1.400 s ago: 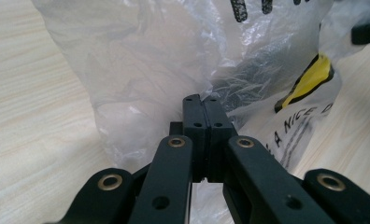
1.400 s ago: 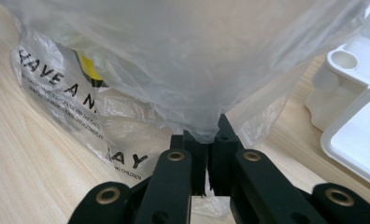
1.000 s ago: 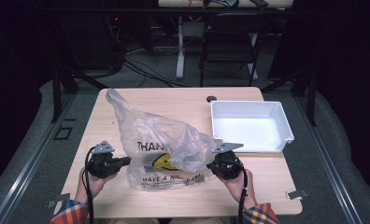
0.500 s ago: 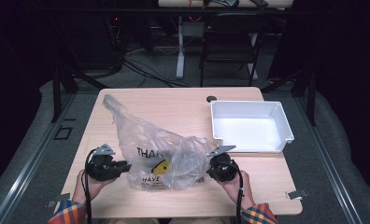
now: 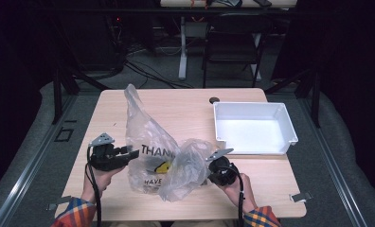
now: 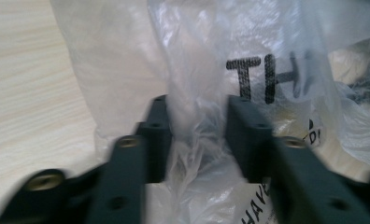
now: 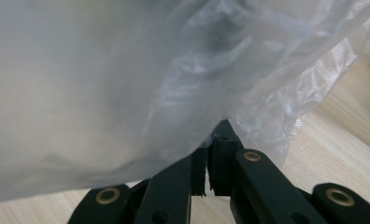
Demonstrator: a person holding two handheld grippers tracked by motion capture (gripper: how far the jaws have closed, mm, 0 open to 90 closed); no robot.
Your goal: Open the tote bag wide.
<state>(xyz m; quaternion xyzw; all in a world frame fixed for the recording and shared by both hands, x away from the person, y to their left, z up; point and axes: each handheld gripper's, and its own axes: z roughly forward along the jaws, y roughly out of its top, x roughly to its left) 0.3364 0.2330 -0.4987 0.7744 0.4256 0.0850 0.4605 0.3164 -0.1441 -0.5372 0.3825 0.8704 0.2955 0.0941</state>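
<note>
Plastic bag (image 5: pixel 157 151) (crumpled) stretches lengthwise from near edge toward far-left.

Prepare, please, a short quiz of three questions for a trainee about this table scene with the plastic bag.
1. True or false: the white tray contains the plastic bag.
2. Which gripper is pinched shut on the bag film? A) left gripper B) right gripper
3. What is the colour of the printed letters on the bag?

Key:
1. False; the bag is on the wooden table, beside the tray.
2. B; the left jaws stand apart with film between them.
3. Black.
</note>
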